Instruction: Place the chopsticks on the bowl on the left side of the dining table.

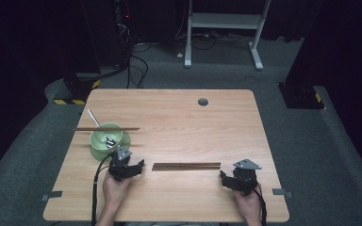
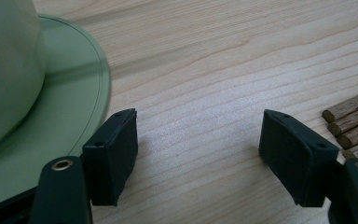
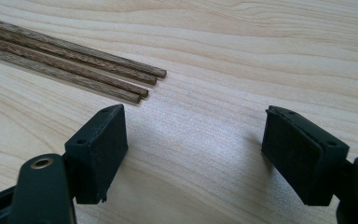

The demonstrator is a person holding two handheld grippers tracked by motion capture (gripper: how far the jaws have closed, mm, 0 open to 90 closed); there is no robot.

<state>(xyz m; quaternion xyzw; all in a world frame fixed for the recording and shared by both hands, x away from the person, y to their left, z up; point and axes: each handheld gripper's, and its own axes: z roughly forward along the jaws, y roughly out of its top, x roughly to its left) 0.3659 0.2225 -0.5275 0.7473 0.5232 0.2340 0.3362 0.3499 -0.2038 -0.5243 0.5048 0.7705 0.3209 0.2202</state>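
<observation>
Both grippers, left gripper (image 1: 133, 167) and right gripper (image 1: 230, 181), rest released and empty at either end of the chopsticks (image 1: 186, 166). Left of those sticks, the green bowl (image 1: 109, 141) sits close; a careless left reach could knock it.

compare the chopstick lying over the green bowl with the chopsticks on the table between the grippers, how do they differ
The chopstick on the bowl is single and raised, bridging the rim of the green bowl; the chopsticks on the table are a bundle lying flat on the wood. The one on the bowl is far from both grippers; the bundle lies between the left gripper and right gripper, both open. Both are dark wooden sticks lying crosswise.
</observation>
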